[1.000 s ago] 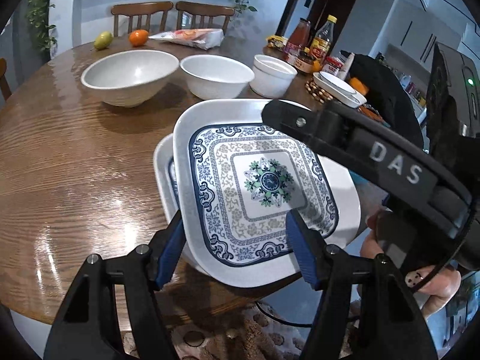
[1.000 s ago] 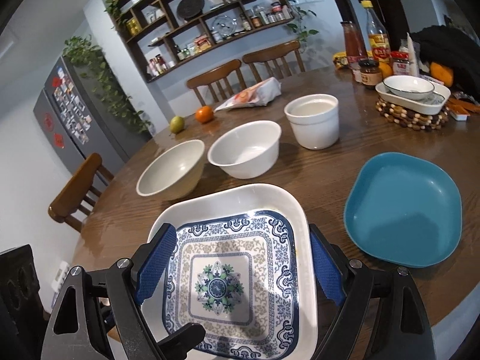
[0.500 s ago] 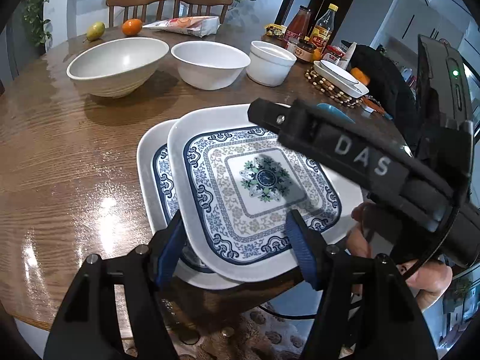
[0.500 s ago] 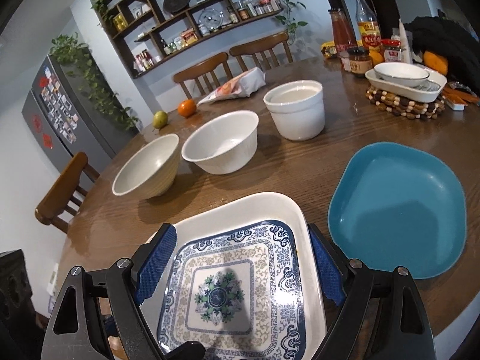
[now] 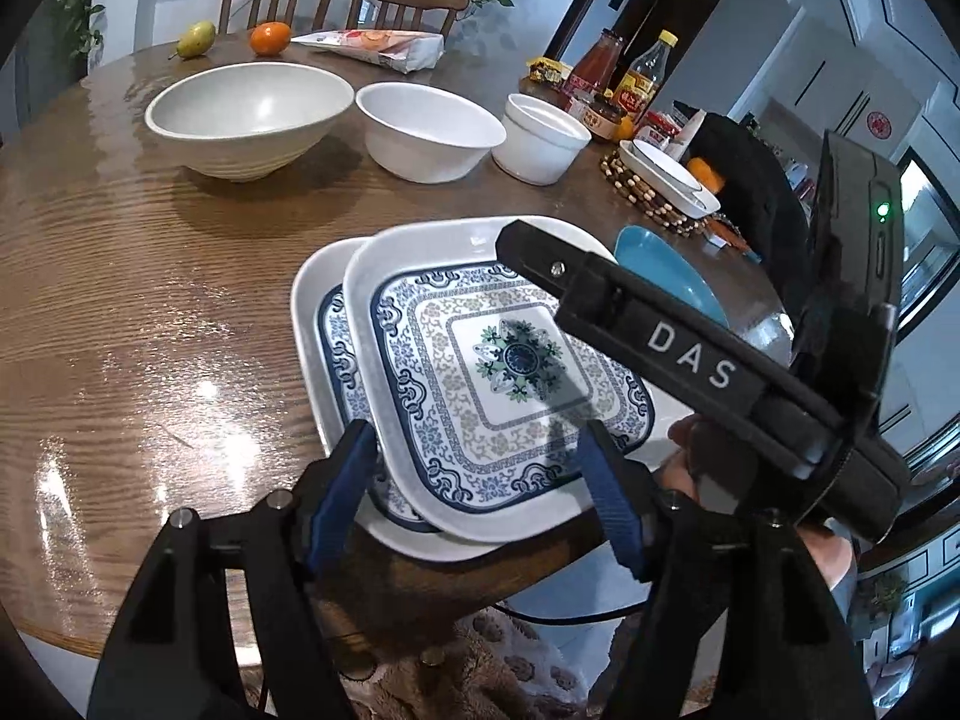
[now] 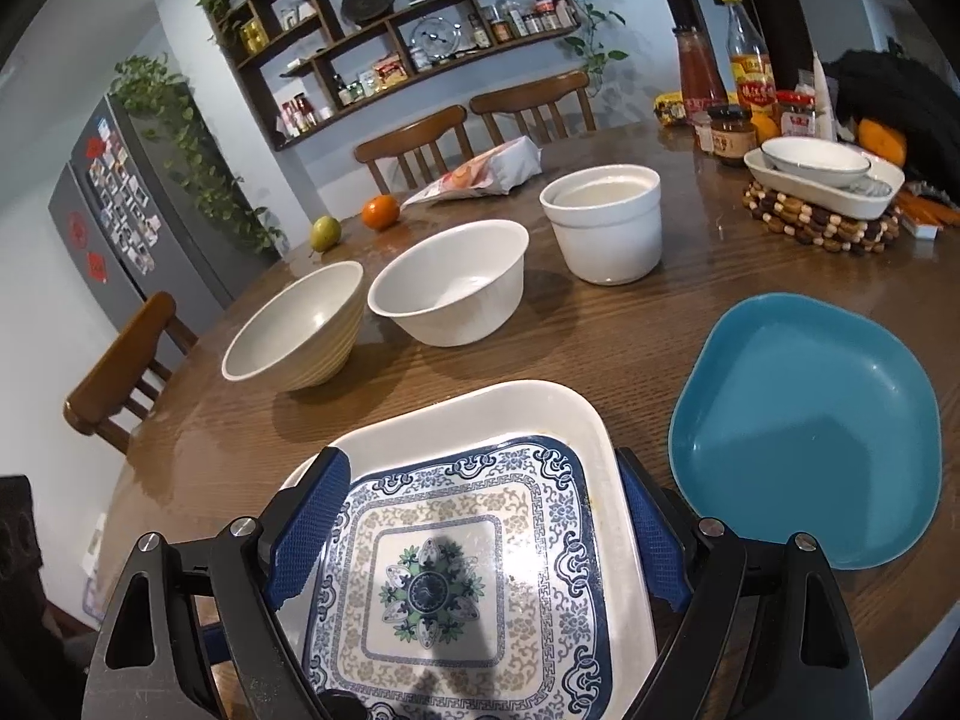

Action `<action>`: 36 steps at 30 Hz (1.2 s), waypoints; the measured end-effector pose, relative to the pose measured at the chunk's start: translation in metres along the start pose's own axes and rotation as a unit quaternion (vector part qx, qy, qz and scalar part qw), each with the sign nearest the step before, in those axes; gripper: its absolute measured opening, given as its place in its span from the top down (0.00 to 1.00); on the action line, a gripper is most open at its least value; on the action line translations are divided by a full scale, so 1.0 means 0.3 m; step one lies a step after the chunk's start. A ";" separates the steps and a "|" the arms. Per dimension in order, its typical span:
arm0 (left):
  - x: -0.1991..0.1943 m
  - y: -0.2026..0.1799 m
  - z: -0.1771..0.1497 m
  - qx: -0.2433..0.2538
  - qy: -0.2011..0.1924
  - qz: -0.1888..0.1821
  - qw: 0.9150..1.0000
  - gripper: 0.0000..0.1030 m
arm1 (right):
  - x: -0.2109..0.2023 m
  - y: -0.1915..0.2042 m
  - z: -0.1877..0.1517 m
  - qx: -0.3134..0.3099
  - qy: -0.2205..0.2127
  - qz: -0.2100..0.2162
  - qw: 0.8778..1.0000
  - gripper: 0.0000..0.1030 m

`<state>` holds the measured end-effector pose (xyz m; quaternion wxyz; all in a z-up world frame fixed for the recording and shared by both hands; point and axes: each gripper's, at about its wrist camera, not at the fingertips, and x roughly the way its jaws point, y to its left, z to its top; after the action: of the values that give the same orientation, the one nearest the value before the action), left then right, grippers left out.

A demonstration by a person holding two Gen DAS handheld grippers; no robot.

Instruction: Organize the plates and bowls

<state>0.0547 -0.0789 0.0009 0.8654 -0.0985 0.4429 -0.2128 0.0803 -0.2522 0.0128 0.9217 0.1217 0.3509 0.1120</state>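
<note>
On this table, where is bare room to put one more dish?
Bare wood lies left of the patterned plates, in front of the beige bowl. A narrower strip runs between the white bowl and the teal plate. The bottles' corner is crowded.

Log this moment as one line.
patterned plate atop matching plate, offset | right gripper over it | left gripper open | bowls untouched
</note>
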 end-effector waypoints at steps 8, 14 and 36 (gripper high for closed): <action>-0.042 0.016 -0.005 -0.003 -0.018 -0.001 1.000 0.32 | -0.003 0.013 0.004 -0.007 -0.005 -0.009 1.000 0.15; -0.059 0.040 -0.009 -0.011 -0.021 0.003 1.000 0.31 | -0.001 0.020 0.016 -0.012 -0.007 -0.016 1.000 0.15; -0.067 0.074 -0.003 -0.019 -0.022 0.020 0.999 0.30 | 0.037 0.090 -0.003 -0.062 0.011 -0.056 0.996 0.15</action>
<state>0.0500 -0.0499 0.0069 0.8768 -0.1108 0.4300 -0.1846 0.0844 -0.2235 0.0134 0.9282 0.0433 0.3600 0.0836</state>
